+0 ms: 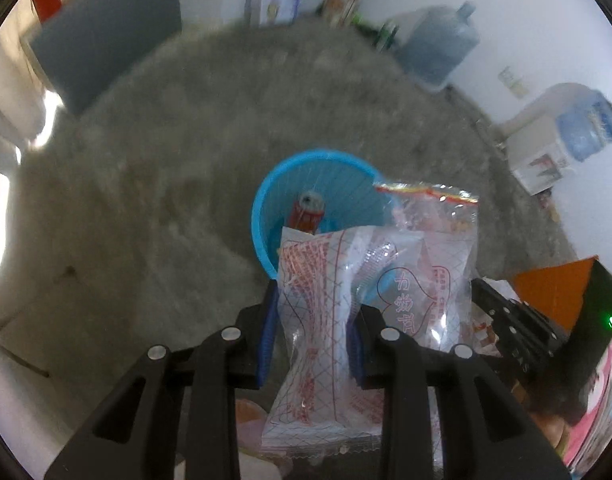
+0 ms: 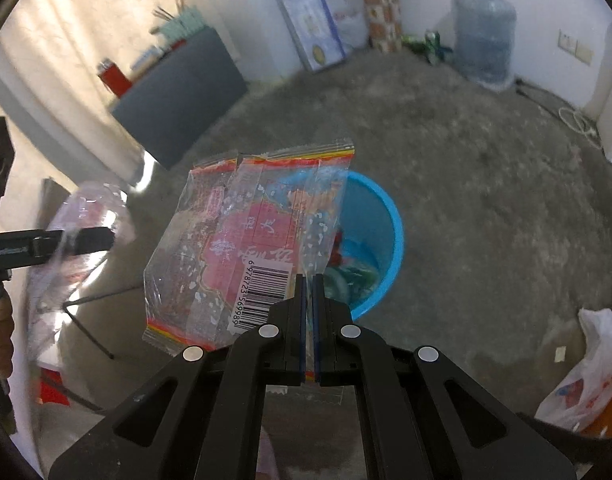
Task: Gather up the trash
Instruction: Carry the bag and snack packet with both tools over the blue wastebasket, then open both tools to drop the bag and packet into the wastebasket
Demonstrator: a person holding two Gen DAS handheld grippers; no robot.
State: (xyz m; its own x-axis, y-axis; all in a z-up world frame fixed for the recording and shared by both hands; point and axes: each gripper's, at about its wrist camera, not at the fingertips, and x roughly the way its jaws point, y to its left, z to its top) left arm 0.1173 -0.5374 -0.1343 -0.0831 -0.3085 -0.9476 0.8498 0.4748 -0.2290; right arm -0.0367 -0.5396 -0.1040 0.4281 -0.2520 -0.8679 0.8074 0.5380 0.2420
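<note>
Jaws of both grippers, left (image 1: 310,334) and right (image 2: 309,300), gripped wrappers (image 1: 325,320) (image 2: 242,248) over a blue bin (image 1: 266,200) on grey concrete floor (image 1: 166,160).

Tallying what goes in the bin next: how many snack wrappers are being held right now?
2. One white red-printed wrapper is clamped in the left hand-held gripper; one clear pink wrapper with a barcode is pinched in the right hand-held gripper. Both hang above the blue bin.

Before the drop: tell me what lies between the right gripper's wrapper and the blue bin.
Nothing: in the right wrist view, the pink wrapper hangs over the blue bin, with only air between.
</note>
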